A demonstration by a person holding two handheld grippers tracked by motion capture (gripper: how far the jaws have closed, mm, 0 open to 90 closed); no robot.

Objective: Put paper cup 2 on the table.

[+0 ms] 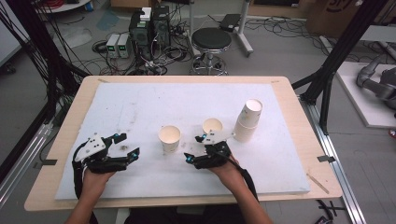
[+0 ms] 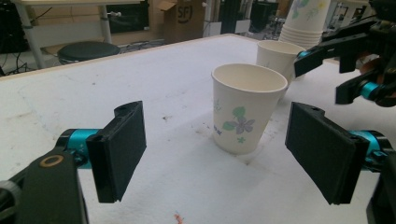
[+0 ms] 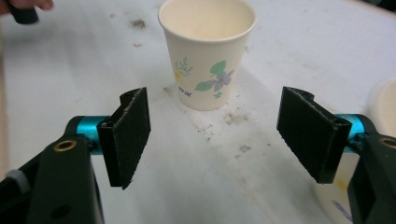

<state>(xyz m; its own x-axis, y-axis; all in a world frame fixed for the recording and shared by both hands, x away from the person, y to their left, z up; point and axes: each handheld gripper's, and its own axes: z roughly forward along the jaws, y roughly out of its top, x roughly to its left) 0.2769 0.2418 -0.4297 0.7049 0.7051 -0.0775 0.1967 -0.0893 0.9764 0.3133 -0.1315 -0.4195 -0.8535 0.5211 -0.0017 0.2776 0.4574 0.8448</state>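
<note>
From the high view, both forearms come in over the near edge of the white surface (image 1: pixel 140 100). The left gripper (image 1: pixel 127 145) lies low near the near left corner, jaws apart and empty. The right gripper (image 1: pixel 196 148) sits near the middle of the near edge, jaws apart, holding nothing. Two single paper cups stand upright mid-surface: the left cup (image 1: pixel 169 138) between the grippers and a second cup (image 1: pixel 212 126) just beyond the right gripper. A stack of cups (image 1: pixel 248 120) stands toward the right edge.

In the left gripper view, the flower-printed cup (image 2: pixel 247 107) stands ahead of the spread jaws, untouched.

In the right gripper view, the same cup (image 3: pixel 208 51) stands beyond the open jaws.
</note>
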